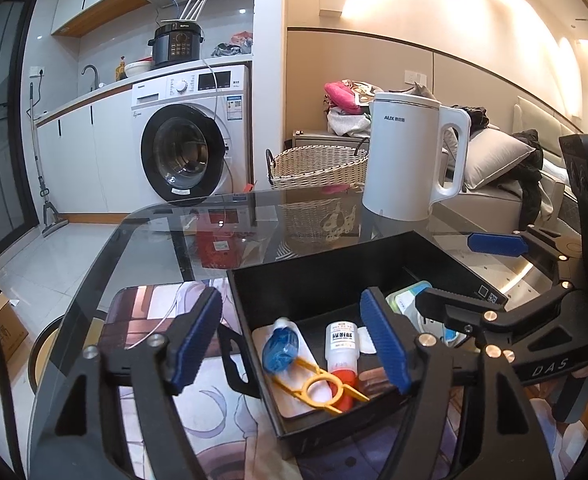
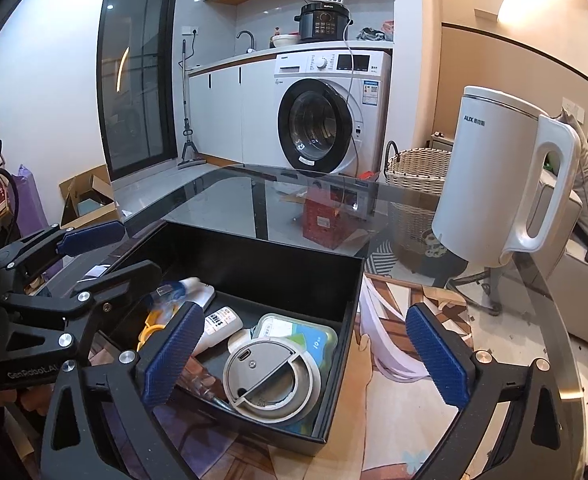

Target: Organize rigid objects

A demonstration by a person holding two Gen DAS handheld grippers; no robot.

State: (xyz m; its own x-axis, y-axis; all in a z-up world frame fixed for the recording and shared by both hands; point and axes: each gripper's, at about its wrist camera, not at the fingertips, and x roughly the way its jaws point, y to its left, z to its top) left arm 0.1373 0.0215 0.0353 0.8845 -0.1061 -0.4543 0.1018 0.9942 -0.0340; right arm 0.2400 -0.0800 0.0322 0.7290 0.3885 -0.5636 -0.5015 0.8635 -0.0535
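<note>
A black box (image 1: 334,280) sits on a glass table (image 1: 153,248), lower centre in both wrist views, already holding a mix of small items. In the left wrist view, the left gripper (image 1: 294,344) hangs over the box's near-left corner with its blue pads spread and nothing between them; below it lie a blue-capped tube (image 1: 279,350), a yellow clip (image 1: 318,390) and a white bottle (image 1: 342,344) with a red end. The right gripper (image 1: 430,276) enters from the right edge of that frame, reaching over the box's far side.

In the right wrist view, the right gripper (image 2: 306,356) is spread wide above the box's near-right corner, gripping nothing. Directly beneath it, a round grey lid (image 2: 269,376) rests against a green-and-white tin (image 2: 306,336) at the bottom of the box. The left gripper (image 2: 109,252) shows at the left edge of this frame, also parted.

A white kettle (image 1: 410,160) stands on the table beyond the box, upper right of centre in both views, apart from it. A printed mat (image 2: 394,392) lies under the box. Behind the table, a washing machine (image 1: 185,140) fills the middle distance, and a wicker basket (image 1: 318,166) sits on the floor beside it.
</note>
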